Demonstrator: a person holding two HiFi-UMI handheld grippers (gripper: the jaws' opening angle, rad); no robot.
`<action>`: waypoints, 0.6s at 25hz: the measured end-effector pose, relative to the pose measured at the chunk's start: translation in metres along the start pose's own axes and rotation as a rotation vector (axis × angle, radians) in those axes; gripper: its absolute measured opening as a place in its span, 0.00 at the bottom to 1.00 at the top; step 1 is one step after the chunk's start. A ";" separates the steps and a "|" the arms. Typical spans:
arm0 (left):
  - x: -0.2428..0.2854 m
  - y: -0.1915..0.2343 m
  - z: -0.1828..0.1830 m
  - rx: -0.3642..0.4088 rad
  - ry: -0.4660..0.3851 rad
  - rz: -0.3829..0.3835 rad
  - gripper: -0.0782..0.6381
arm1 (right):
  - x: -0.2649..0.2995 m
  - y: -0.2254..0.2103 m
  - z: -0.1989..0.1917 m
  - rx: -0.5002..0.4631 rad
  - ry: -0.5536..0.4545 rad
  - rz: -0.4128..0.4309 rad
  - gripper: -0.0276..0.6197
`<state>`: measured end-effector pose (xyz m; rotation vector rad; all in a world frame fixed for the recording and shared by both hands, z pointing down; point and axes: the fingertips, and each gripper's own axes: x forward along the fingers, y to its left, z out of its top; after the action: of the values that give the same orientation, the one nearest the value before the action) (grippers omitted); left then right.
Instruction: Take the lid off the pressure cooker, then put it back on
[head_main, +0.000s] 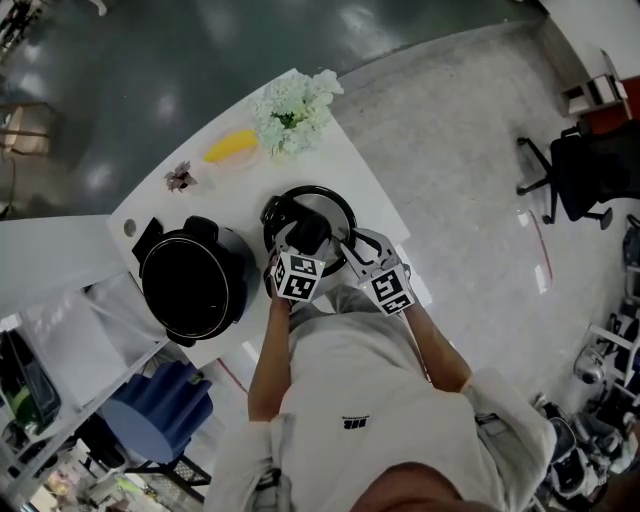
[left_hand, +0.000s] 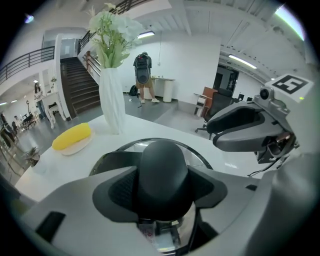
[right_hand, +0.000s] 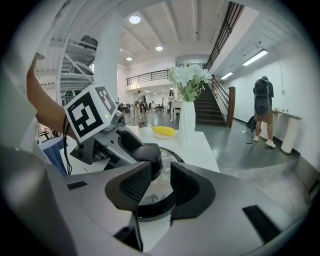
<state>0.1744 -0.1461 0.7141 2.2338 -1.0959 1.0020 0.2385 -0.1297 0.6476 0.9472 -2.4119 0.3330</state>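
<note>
The glass lid with a black rim lies on the white table, to the right of the open black pressure cooker pot. My left gripper is over the lid's middle; in the left gripper view its pads press both sides of the black knob, so the left gripper is shut on it. My right gripper stands at the lid's near rim. In the right gripper view the right gripper is open, and the lid rim runs below the gap between its pads.
A white vase of flowers and a yellow object on a small plate stand at the table's far side. A small dried flower lies left of them. A blue stool is under the pot's side, and an office chair stands far right.
</note>
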 end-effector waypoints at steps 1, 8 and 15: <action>0.000 -0.001 0.000 0.005 -0.003 -0.006 0.52 | 0.000 0.000 -0.001 0.002 0.000 -0.001 0.23; 0.002 -0.003 0.000 -0.003 0.021 -0.013 0.51 | -0.002 0.004 0.001 0.003 -0.007 -0.006 0.23; -0.003 -0.005 0.002 -0.007 0.020 -0.031 0.51 | -0.008 0.005 0.004 0.001 -0.016 -0.021 0.23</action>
<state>0.1781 -0.1430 0.7101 2.2239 -1.0513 1.0043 0.2387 -0.1234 0.6402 0.9784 -2.4144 0.3204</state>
